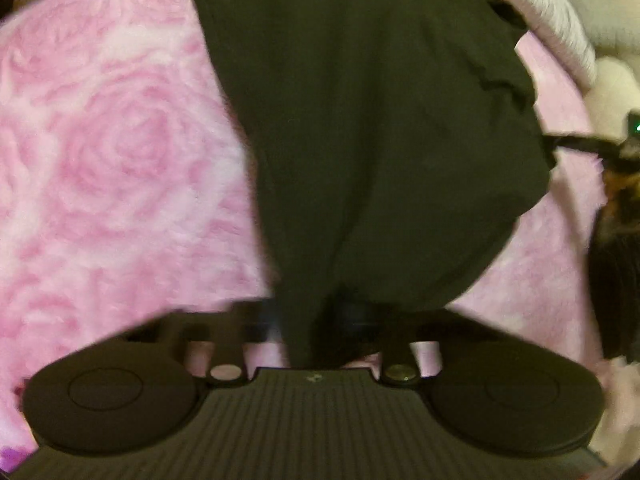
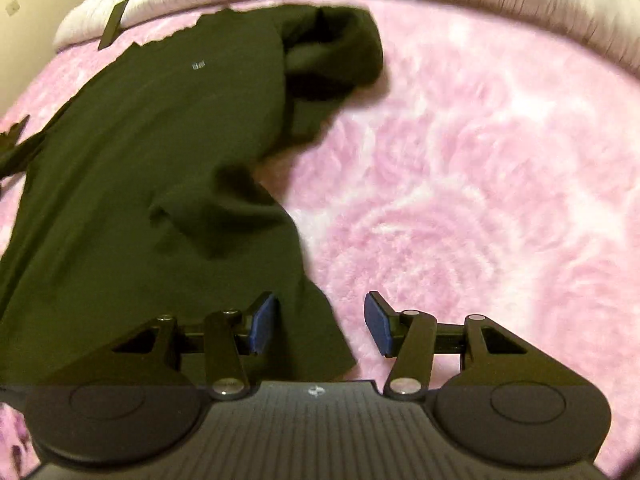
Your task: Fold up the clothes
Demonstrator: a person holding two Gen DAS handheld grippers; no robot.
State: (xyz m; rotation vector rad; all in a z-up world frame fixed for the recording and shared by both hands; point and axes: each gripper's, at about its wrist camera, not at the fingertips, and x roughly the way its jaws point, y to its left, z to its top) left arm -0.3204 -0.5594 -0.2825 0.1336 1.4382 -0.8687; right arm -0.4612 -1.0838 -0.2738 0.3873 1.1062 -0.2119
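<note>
Dark shirt (image 2: 152, 152) lies on the pink rose-pattern blanket (image 2: 480, 168) on the bed, mostly spread out, not a neat folded stack. In the right wrist view one sleeve (image 2: 332, 52) is bunched at the far end and a flap of fabric is doubled over mid-body, with a ridge across it. A small white label shows near the far end. A white ribbed cover (image 2: 500, 4) runs along the far edge of the bed.

Progress, judging by how it lies: partly folded at best. One side edge looks turned in, but there is no clean rectangle. Could equally be a shirt being laid out or one mid-fold; the pictures don't settle it. What's left either way: flatten the bunched sleeve and get the body down to a compact shape.

Left gripper (image 1: 320, 320): the shirt (image 1: 380, 140) narrows into a gathered neck right at the fingers and fans out beyond them. Reads as pinching the shirt, though the fingers are mostly hidden by cloth and the frame is blurred.

Right gripper (image 2: 320, 322): spread wide, blue pads (image 2: 376, 322) clearly apart. The near corner of the shirt lies between the fingers, against the left pad, nothing clamped. The right pad is over bare blanket.
</note>
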